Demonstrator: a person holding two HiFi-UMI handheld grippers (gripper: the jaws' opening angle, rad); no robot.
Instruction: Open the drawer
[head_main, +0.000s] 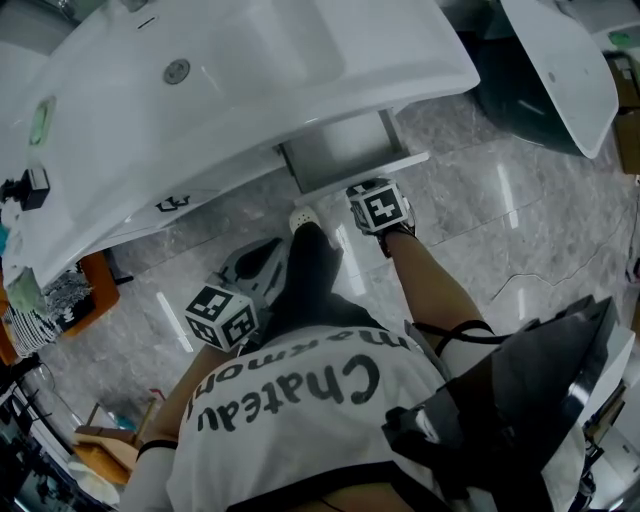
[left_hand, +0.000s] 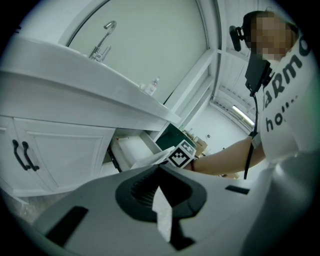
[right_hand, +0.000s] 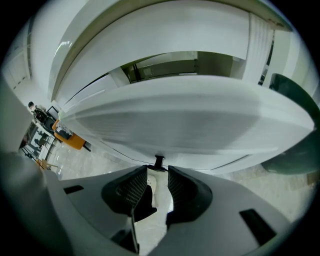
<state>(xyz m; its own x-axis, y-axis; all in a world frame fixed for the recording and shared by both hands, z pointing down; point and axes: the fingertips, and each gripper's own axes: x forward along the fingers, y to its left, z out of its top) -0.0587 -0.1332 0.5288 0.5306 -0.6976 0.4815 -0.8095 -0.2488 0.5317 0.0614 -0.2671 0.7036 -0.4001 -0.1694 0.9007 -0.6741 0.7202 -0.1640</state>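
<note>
Under the white vanity top (head_main: 250, 70) the drawer (head_main: 340, 150) stands pulled out toward me, and it also shows in the left gripper view as a drawer (left_hand: 131, 150) open below the counter. My right gripper (head_main: 372, 192) sits at the drawer front (head_main: 362, 171). In the right gripper view the wide white drawer front (right_hand: 185, 125) fills the picture. Its small black handle (right_hand: 159, 162) stands right at the tips of my right gripper (right_hand: 158, 172), whose jaws stand apart. My left gripper (head_main: 275, 255) hangs lower left, away from the drawer, shut and empty (left_hand: 159, 170).
A cupboard door with black handles (left_hand: 22, 155) is left of the drawer, and a tap (left_hand: 102, 42) stands on the counter. Another white counter (head_main: 565, 70) lies at the upper right, an orange stool (head_main: 95, 295) at the left. My shoe (head_main: 303, 217) rests on the marble floor.
</note>
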